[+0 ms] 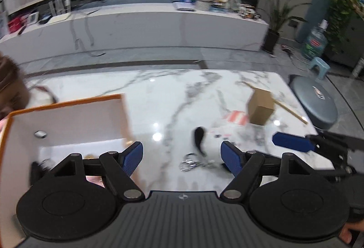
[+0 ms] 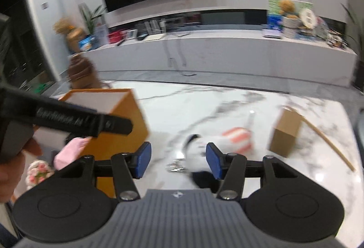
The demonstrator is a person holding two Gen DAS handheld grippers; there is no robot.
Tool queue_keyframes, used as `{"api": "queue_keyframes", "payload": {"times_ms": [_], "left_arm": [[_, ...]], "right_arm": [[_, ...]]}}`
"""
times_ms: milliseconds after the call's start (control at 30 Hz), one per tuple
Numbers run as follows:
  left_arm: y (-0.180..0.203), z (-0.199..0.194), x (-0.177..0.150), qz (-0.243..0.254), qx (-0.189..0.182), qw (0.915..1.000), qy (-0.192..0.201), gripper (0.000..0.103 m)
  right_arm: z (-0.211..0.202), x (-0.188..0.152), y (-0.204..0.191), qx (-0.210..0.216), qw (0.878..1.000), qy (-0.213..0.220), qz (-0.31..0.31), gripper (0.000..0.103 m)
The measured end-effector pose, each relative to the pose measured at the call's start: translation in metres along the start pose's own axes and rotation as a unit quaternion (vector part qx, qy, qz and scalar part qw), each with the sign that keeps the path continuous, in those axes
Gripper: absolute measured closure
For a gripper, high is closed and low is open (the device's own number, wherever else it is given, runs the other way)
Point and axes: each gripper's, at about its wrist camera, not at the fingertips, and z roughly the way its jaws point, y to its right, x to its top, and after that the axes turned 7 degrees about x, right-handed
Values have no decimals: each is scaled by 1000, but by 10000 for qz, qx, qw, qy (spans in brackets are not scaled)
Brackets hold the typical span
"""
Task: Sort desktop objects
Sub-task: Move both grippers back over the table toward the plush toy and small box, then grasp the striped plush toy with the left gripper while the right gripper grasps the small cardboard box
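**Both grippers empty above marble table**

Left gripper stood wide, holding nothing. Right gripper stood partly parted, holding nothing. Keys and a blurred white object lay beneath; orange box left, cardboard box beyond.

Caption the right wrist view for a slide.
Right hand-held gripper, open and empty, above a marble table beside an orange box, facing a white plush toy.
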Motion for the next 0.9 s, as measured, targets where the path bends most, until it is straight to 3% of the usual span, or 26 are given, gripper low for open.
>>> {"api": "queue_keyframes", "payload": {"times_ms": [233, 600, 733, 900], "left_arm": [[41, 12, -1, 319, -17, 9991, 261, 14], [66, 55, -6, 307, 63, 9994, -123, 14], [76, 64, -10, 395, 163, 9991, -64, 14], [79, 76, -7, 395, 28, 9992, -105, 14]], "right_arm": [[0, -2, 33, -384, 9991, -67, 193, 46], [-6, -9, 88, -1165, 9914, -118, 585, 43], [-2, -7, 95, -1195, 9907, -36, 642, 42], [6, -3, 91, -1270, 9906, 116, 494, 35]]}}
